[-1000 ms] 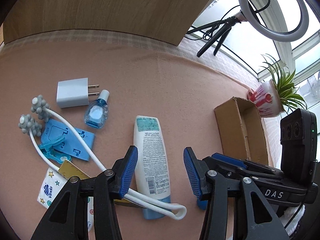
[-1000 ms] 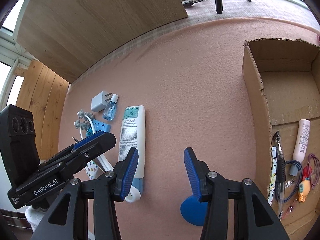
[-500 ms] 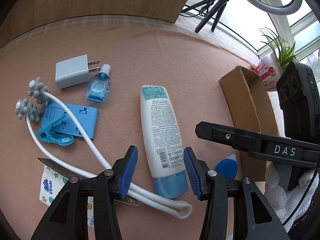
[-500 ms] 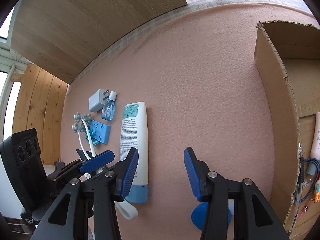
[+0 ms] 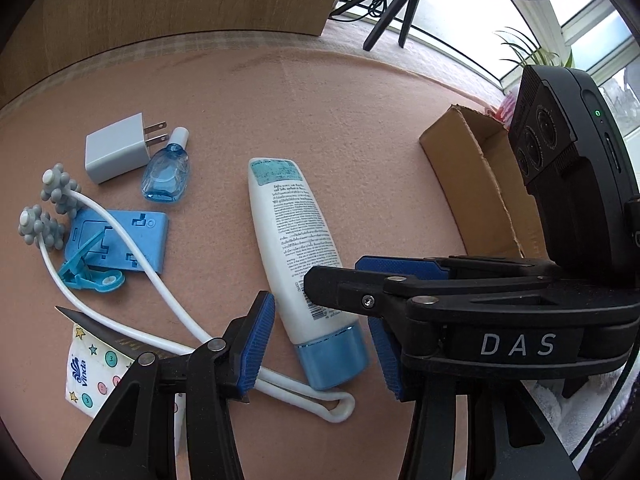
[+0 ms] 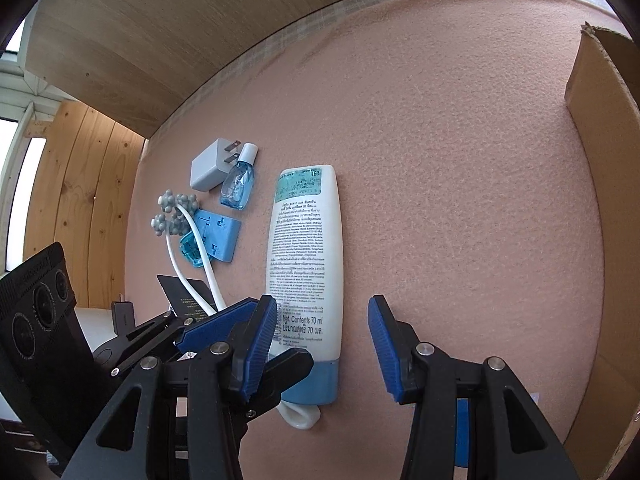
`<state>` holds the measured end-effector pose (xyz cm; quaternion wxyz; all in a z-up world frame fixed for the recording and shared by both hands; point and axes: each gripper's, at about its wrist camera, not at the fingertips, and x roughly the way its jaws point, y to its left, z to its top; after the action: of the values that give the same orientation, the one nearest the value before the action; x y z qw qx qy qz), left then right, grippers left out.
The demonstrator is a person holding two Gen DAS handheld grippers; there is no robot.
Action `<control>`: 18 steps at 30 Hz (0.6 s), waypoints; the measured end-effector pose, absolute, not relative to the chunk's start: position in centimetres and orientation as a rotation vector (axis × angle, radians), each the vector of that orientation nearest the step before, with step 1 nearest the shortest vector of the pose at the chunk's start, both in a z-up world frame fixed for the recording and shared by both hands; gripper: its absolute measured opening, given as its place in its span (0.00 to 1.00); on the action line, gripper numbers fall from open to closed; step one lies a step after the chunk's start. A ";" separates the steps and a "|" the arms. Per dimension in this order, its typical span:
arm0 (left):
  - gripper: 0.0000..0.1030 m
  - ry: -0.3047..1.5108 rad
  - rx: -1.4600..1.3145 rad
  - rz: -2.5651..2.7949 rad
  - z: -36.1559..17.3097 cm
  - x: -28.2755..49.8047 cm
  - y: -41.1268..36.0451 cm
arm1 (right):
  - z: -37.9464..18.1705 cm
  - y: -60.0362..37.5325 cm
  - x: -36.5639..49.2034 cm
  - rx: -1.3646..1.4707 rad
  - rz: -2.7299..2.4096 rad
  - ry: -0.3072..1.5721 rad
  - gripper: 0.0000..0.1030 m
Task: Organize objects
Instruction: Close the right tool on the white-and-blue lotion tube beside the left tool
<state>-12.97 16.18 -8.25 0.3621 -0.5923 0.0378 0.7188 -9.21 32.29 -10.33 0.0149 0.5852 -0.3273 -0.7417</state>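
A white tube with a blue cap (image 5: 296,240) lies on the pink mat (image 5: 320,100), cap end towards me. My left gripper (image 5: 320,320) is open and straddles the cap end without the pads touching it. My right gripper (image 6: 321,304) is also open, with the tube (image 6: 306,248) low between its fingers, close to the left pad. The right gripper's black frame (image 5: 460,304) crosses in front of the left gripper's right finger. A cardboard box (image 5: 480,184) stands to the right of the tube.
Left of the tube lie a white charger plug (image 5: 116,152), a small blue bottle (image 5: 166,176), a blue phone stand (image 5: 120,240), a white looped massager with grey balls (image 5: 52,208), a black card (image 5: 104,332) and a tissue pack (image 5: 96,376). A wooden board (image 6: 200,20) backs the mat.
Both grippers have come down and closer to the tube's cap end. The right gripper has slid in front of the left one. Neither gripper's jaws have changed width.
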 end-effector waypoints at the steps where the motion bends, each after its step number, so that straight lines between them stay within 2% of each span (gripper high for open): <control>1: 0.50 0.108 -1.522 1.854 -8.2 -12.9 16.3 | -10.4 32.3 -9.2 1.822 -2.307 -1.020 0.43; 11: 0.51 0.167 -1.515 1.866 -8.3 -12.3 17.8 | -11.2 32.1 -9.4 1.808 -2.257 -1.058 0.38; 15: 0.59 0.175 -1.537 1.902 -8.4 -12.1 18.2 | -11.0 32.6 -9.0 1.778 -2.226 -1.061 0.33; 18: 0.60 0.219 -1.529 1.944 -8.7 -11.7 19.0 | -11.1 32.7 -9.0 1.775 -2.220 -1.052 0.33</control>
<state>-11.73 19.03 -8.66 0.3235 -0.5826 0.0836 0.7409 -8.97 32.66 -11.06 0.0553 0.5847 -0.3465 -0.7314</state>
